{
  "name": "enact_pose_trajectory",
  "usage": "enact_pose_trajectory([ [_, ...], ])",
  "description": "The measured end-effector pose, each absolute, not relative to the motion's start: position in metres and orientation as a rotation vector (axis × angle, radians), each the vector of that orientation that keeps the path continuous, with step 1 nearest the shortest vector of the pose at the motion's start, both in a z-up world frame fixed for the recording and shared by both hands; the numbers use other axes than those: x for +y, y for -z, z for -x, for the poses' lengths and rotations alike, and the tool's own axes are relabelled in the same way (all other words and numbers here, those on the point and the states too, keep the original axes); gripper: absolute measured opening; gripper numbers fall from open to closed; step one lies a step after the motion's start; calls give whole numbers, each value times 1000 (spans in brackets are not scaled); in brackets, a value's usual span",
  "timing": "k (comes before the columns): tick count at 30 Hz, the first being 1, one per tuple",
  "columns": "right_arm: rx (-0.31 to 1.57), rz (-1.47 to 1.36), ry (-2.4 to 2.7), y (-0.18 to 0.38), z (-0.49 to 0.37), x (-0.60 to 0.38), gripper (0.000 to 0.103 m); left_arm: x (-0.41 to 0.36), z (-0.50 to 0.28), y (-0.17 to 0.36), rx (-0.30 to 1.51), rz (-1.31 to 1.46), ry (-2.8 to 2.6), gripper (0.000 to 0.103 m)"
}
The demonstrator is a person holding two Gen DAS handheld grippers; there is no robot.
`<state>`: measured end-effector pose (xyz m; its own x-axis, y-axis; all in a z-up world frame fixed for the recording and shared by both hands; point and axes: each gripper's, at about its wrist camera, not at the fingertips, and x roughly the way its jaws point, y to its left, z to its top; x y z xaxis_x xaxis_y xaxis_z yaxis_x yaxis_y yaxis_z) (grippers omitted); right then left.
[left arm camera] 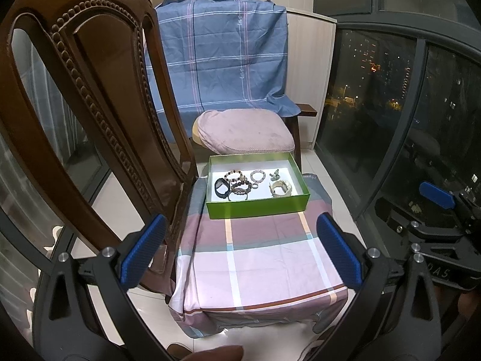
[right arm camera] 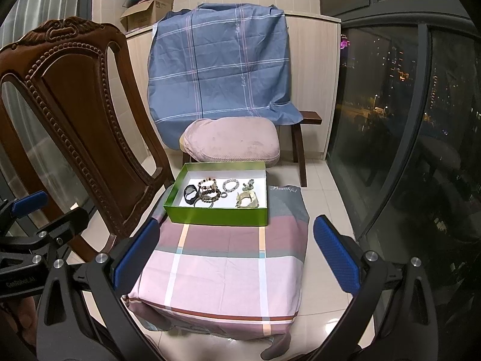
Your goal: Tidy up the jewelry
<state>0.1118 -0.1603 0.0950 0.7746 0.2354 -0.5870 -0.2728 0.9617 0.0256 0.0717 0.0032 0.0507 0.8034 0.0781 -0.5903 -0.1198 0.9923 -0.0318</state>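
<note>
A green box (left arm camera: 258, 206) (right arm camera: 216, 215) with a white floor stands at the far end of a low table under a pink plaid cloth (left arm camera: 258, 258) (right arm camera: 222, 273). In it lie a black band (left arm camera: 222, 188) (right arm camera: 190, 193), several beaded bracelets (left arm camera: 239, 184) (right arm camera: 208, 190), a pale bead bracelet (left arm camera: 258, 176) (right arm camera: 231, 185), a small ring (left arm camera: 255, 186), a cream cuff (left arm camera: 281, 188) (right arm camera: 248, 200) and a small green piece (left arm camera: 274, 175) (right arm camera: 249, 184). My left gripper (left arm camera: 240, 249) and right gripper (right arm camera: 236, 255) are open and empty, held above the table's near half.
A carved wooden chair (left arm camera: 90, 114) (right arm camera: 75, 114) stands close on the left of the table. A pink cushion (left arm camera: 246, 132) (right arm camera: 231, 144) and a blue draped cloth (left arm camera: 222, 51) lie behind the box. Dark glass windows (left arm camera: 390, 105) run along the right. Tiled floor surrounds the table.
</note>
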Motion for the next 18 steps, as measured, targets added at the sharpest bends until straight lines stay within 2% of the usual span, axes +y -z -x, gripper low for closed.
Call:
enact_pose_trajectory([
  [18, 642, 68, -274, -87, -119, -154, 100, 5, -78, -45, 643, 72, -101, 99],
])
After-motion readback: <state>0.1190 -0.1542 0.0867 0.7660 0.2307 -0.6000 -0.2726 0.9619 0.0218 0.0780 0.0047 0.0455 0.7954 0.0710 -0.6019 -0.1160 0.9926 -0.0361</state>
